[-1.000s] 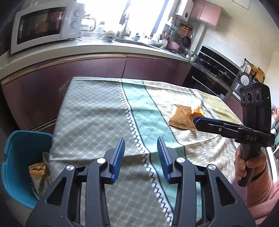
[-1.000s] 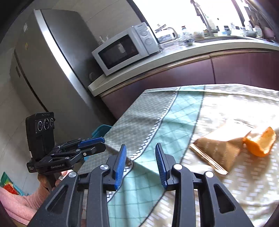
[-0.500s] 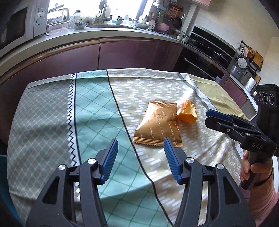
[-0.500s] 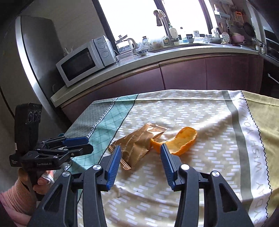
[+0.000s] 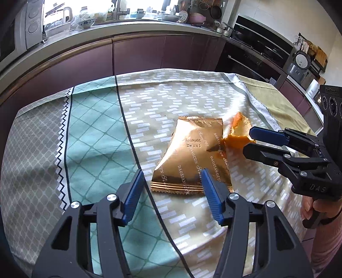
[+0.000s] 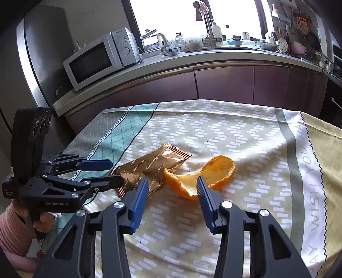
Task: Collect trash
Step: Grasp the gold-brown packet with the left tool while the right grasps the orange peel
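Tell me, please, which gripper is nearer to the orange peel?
Right. The right gripper is open just short of the orange peel; the left gripper faces the gold snack wrapper beside it.

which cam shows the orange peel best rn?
Right wrist. The orange peel lies whole and unblocked on the tablecloth, just ahead of the open right gripper. In the left wrist view the peel sits farther off, with the right gripper's fingers covering part of it.

Bright window (image 6: 171, 17), maroon cabinets (image 6: 224, 85), microwave (image 6: 100, 57).

right claw (image 6: 172, 187) agape | orange peel (image 6: 205, 173) below | wrapper (image 6: 149, 169) left
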Tool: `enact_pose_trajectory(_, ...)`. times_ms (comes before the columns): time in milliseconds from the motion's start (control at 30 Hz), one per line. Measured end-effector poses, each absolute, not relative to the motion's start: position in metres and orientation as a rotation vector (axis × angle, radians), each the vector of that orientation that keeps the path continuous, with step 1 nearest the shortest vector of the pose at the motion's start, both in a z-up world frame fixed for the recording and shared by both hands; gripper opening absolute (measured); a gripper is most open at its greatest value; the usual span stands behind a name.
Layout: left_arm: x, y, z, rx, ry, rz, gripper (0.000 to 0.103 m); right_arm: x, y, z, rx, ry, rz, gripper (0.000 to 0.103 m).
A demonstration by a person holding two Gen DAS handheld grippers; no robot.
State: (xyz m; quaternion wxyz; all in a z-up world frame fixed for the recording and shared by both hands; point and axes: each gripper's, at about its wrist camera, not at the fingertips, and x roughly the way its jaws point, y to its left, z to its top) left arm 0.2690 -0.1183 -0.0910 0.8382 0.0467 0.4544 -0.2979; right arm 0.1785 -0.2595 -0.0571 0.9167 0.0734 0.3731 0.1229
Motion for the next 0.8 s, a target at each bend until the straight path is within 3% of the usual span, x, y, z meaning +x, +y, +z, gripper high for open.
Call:
enact_pose_trajectory(200, 0.268, -0.127, -0.093, 0.119, 0.959, -0.651, 0.055, 0.181, -0.256, -0.064, 0.125, 0.795, 0.258, 0.044)
enact_pose_trajectory(333, 0.263, -0.132, -0.093, 0.143, 0.953, -0.658, 0.042, 0.181, -0.259, -0.068, 0.133, 0.810, 0.263, 0.030)
enact_pose_trajectory(400, 0.262, -0.134, -0.093, 0.151, 0.952, -0.656, 0.030, 0.179, -0.260, -0.070, 0.139, 0.815, 0.270, 0.021)
enact_pose_trajectory(500, 0.261, -0.135, -0.093, 0.148, 0.956, -0.658, 0.013, 0.176, -0.262, -0.071, 0.148, 0.811, 0.275, 0.015)
enact_pose_trajectory(633, 0.258, -0.135, -0.093, 0.143, 0.956, -0.668, 0.002, 0.172, -0.266, -0.068, 0.163, 0.795, 0.271, 0.009)
enact_pose_trajectory(800, 0.252, -0.138, -0.089, 0.135, 0.927, -0.676, 0.001, 0.170, -0.271, -0.064, 0.196, 0.782, 0.281, 0.008)
